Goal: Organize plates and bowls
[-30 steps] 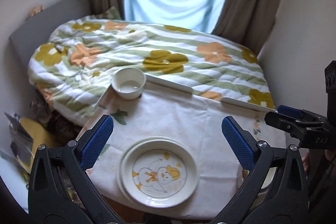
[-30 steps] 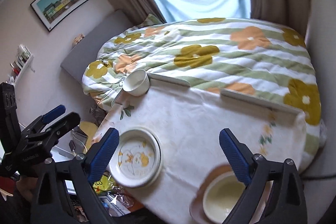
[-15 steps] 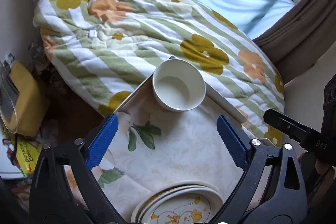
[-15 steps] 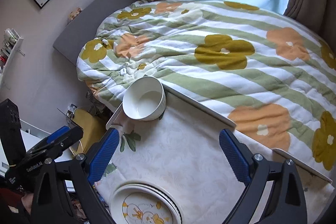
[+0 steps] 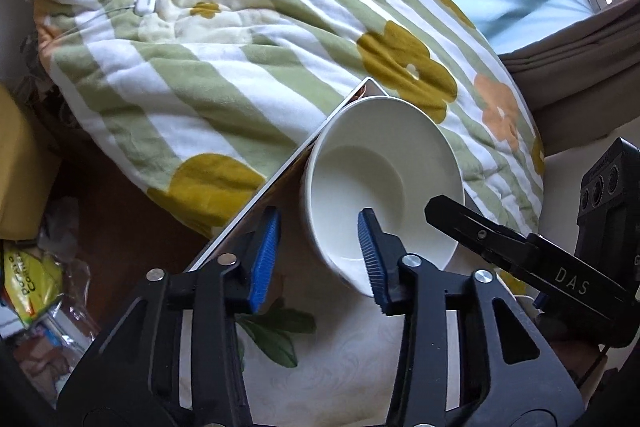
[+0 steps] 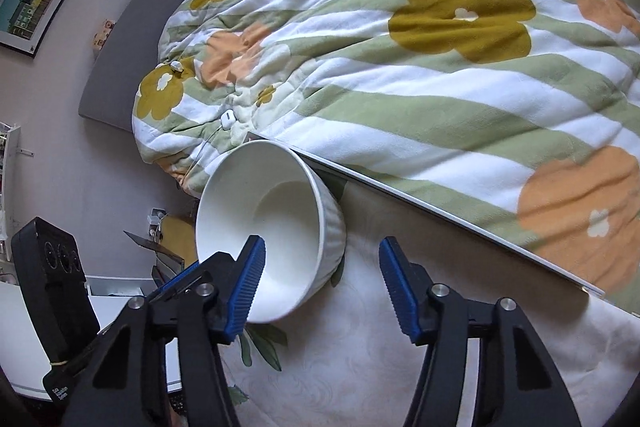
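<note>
A white ribbed bowl (image 5: 384, 171) stands at the far left corner of the table; it also shows in the right wrist view (image 6: 272, 223). My left gripper (image 5: 318, 259) straddles its near left rim, one blue pad inside the bowl and one outside, with a gap still showing. My right gripper (image 6: 320, 283) straddles the bowl's right wall in the same way, left pad inside, right pad outside, jaws apart. The plates are out of view.
The table wears a white floral cloth (image 6: 360, 367) and butts against a bed with a flowered green-striped quilt (image 6: 440, 47). Left of the table the floor holds a yellow bag (image 5: 16, 163) and snack packets (image 5: 32, 283).
Both grippers have moved forward to the far left corner and down over the bowl. Their jaws have narrowed around its rim. The plates have dropped out of view.
</note>
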Demonstrator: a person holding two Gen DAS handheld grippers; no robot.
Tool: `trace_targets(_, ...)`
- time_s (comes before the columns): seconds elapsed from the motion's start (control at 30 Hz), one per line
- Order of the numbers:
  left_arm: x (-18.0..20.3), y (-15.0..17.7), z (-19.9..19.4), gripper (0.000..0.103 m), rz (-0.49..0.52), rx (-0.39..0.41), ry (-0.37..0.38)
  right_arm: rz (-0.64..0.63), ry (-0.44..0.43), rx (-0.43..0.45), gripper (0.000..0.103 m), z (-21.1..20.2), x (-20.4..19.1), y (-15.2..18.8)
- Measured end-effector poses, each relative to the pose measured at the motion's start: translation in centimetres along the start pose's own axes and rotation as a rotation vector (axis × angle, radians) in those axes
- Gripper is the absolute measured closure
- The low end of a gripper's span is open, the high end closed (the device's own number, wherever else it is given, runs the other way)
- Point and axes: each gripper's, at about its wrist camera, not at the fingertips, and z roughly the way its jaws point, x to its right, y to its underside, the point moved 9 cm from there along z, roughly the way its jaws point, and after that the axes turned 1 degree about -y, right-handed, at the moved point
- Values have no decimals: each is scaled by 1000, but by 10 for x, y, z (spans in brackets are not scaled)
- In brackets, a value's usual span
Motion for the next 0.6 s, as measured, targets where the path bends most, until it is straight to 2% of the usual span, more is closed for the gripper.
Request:
trace_targets(0.13, 0, -1, 7, 83, 21, -2, -10, 7, 14, 0, 59, 9, 2, -2)
trace_targets(0.17, -1, -1, 8, 84, 26, 3, -15, 10, 18, -2, 63, 12, 2, -1)
trace_targets(0.2, -1, -1, 8, 84, 34, 8, -21, 16, 15, -9, 75, 14, 3, 0)
trace_targets(0.23, -1, 0, 9, 84, 44, 8, -22, 22, 13, -13, 81, 17, 3, 0)
trace_targets(0.3, 0, 0, 10, 85, 52, 15, -21, 21, 25, -8, 85, 19, 5, 0)
trace_targets(0.6, 7, 2, -2, 85, 107, 39, -37, -3, 26, 23, 86, 14, 2, 6)
